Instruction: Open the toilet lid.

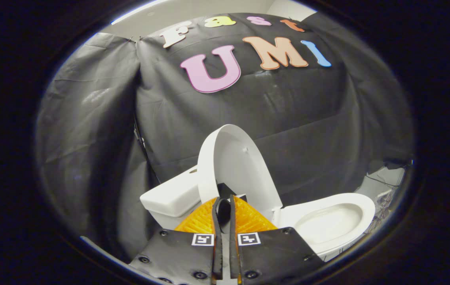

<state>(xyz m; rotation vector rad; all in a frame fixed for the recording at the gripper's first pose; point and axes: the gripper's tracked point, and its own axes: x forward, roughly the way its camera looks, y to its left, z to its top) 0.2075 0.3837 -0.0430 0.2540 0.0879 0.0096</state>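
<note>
The white toilet lid (pixel 232 162) stands raised, nearly upright, with its underside facing me and leaning toward the tank (pixel 171 196). The seat and bowl (pixel 329 221) lie uncovered to the right of the lid. My gripper (pixel 225 198) is low in front of the lid's lower part, with its tips right against it. The two fingers (pixel 203 219) stand close together with only a thin dark slit between them, and I see nothing held in that slit. The fingers hide the lid's lower edge.
Black cloth walls close in behind and to the left of the toilet. Cables and light floor (pixel 387 186) show beyond the bowl at the right.
</note>
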